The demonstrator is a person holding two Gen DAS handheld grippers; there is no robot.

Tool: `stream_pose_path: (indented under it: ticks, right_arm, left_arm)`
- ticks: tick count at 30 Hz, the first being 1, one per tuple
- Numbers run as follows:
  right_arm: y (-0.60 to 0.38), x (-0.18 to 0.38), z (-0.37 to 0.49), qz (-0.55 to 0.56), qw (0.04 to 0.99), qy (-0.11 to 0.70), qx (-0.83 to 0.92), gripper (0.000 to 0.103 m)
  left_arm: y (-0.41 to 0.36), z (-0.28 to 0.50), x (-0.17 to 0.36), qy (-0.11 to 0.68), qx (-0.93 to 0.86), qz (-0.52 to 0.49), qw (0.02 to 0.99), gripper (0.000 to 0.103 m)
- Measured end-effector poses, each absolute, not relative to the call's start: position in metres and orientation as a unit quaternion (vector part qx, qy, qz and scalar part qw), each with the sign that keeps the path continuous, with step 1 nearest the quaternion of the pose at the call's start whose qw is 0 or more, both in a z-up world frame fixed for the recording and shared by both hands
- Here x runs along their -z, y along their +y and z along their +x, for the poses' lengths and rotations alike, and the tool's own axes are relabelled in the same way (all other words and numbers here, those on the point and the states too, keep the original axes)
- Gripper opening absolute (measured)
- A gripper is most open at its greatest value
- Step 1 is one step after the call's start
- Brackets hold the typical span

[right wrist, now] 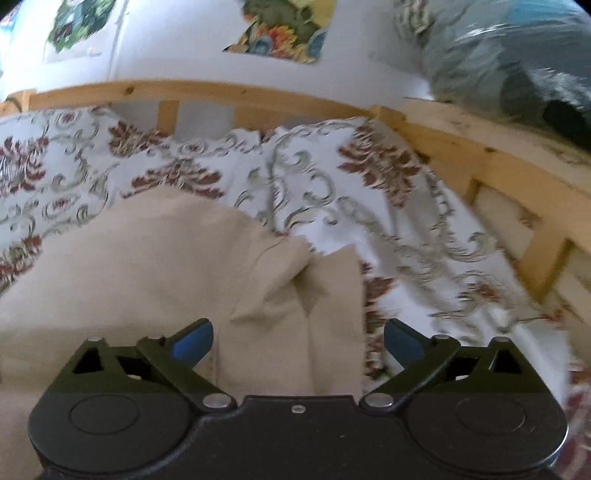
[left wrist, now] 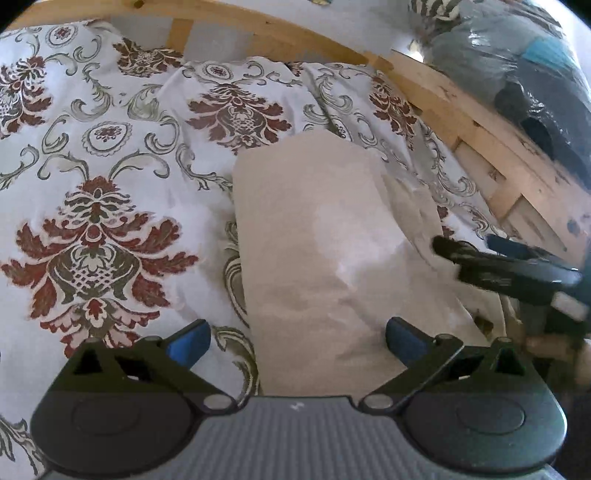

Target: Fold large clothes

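Note:
A beige garment point(left wrist: 317, 240) lies folded in a long strip on the patterned bedspread point(left wrist: 96, 184). My left gripper point(left wrist: 298, 343) hovers over its near end, jaws wide apart, blue pads clear of the cloth. In the right wrist view the beige garment point(right wrist: 147, 266) spreads to the left, with a rumpled flap at its right edge. Above that flap, my right gripper point(right wrist: 298, 341) stands open and holds nothing. The right gripper's black fingers point(left wrist: 480, 258) also show in the left wrist view, at the garment's right side.
A wooden bed frame point(left wrist: 461, 118) with slats runs along the far and right sides. A plastic-wrapped bundle of dark and blue items point(left wrist: 524, 74) sits beyond the frame at the upper right. Floral pictures point(right wrist: 284, 26) hang on the white wall behind.

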State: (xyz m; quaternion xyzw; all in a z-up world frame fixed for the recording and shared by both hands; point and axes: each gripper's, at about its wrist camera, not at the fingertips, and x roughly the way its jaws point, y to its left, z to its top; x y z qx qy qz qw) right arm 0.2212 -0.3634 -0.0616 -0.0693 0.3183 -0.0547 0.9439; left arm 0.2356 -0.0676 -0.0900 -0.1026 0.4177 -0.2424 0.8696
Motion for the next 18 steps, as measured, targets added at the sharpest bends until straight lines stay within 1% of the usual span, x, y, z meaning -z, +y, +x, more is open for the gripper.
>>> stream_pose_path:
  ticks: [3, 5, 7, 14, 18]
  right_arm:
    - [-0.371, 0.047, 0.202, -0.008, 0.941, 0.328, 0.087, 0.102]
    - [-0.379, 0.048, 0.189, 0.042, 0.934, 0.333, 0.122, 0.102]
    - [-0.384, 0.053, 0.180, 0.064, 0.929, 0.334, 0.144, 0.102]
    - [-0.383, 0.082, 0.174, 0.049, 0.928, 0.339, 0.144, 0.102]
    - [-0.383, 0.082, 0.173, 0.046, 0.930, 0.339, 0.132, 0.102]
  left_arm:
    - [-0.068, 0.236, 0.093, 0.420, 0.243, -0.108, 0.868, 0.102]
    - [-0.067, 0.236, 0.096, 0.424, 0.241, -0.118, 0.865, 0.103]
    - [-0.066, 0.237, 0.097, 0.425, 0.240, -0.122, 0.864, 0.103]
    - [-0.070, 0.236, 0.099, 0.422, 0.237, -0.115, 0.867, 0.103]
    - [-0.074, 0.234, 0.099, 0.417, 0.234, -0.105, 0.872, 0.103]
